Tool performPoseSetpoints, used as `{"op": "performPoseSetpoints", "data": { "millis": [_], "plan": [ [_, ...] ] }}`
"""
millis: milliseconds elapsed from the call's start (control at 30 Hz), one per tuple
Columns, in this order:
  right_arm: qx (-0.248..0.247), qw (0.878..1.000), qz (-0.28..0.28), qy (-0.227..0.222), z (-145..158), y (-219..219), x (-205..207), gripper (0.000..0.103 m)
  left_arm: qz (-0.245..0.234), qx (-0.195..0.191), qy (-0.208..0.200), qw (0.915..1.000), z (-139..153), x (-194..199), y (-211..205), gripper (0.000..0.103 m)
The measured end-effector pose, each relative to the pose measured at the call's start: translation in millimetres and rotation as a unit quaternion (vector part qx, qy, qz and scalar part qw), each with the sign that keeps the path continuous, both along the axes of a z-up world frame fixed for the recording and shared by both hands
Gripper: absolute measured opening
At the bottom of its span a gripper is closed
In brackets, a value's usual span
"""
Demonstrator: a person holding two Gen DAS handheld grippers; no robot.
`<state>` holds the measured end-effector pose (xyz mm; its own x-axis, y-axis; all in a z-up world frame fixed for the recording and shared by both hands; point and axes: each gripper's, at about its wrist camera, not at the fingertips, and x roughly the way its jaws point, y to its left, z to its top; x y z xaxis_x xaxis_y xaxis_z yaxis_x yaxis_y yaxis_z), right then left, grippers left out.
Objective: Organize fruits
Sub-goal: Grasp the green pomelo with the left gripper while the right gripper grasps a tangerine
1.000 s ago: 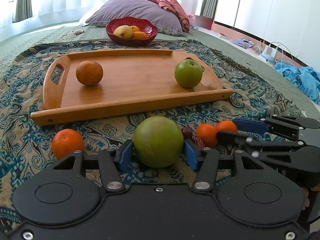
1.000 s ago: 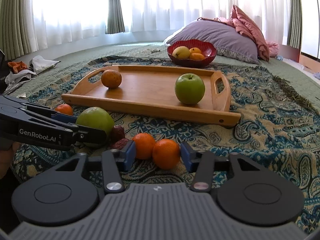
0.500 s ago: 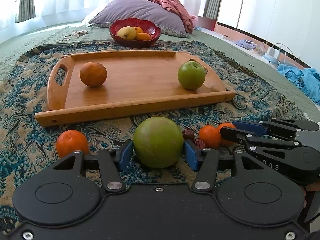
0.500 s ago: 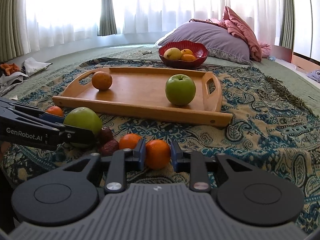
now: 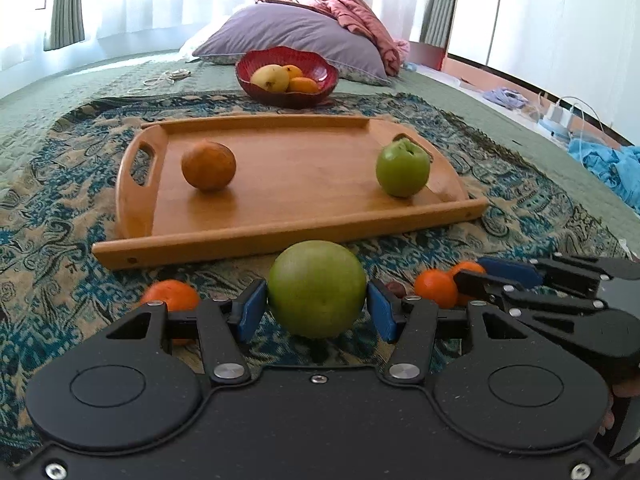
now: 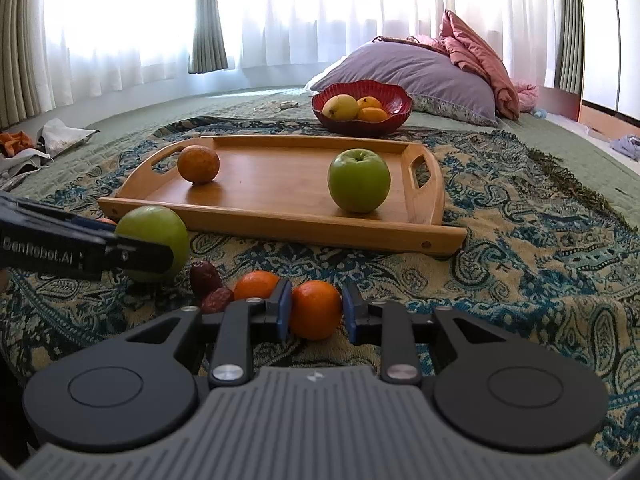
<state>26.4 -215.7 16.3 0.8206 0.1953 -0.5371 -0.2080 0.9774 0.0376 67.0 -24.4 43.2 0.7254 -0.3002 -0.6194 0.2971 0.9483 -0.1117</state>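
Bright sheer curtains (image 6: 320, 12) behind a purple pillow (image 6: 416, 76) on green bedding (image 6: 248, 100).

Smooth, softly glossy wooden tray (image 6: 248, 232), woven patterned cloth throw (image 6: 520, 240) with a coarse texture, glossy ribbed red bowl (image 6: 400, 100), waxy-smooth green apple (image 6: 359, 180), matt dimpled orange (image 6: 199, 164), matt black plastic left gripper (image 5: 316, 306) with blue pads (image 5: 250, 312), shiny metal screws.

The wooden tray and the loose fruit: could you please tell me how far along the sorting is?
Done: an orange and a green apple sit on the wooden tray. In hand: the left gripper holds another green fruit; the right gripper holds a tangerine. Left on the cloth: two tangerines, two dates.
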Motion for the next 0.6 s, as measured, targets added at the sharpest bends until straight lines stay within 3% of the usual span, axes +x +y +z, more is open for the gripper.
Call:
{"op": "performPoseSetpoints", "data": {
  "millis": [600],
  "plan": [
    [-0.007, 1.0, -0.008, -0.028, 8.4, 1.9, -3.5, 0.03, 0.017, 0.0, -0.024, 0.9996, 6.1, 3.5, 3.3, 0.051]
  ]
}}
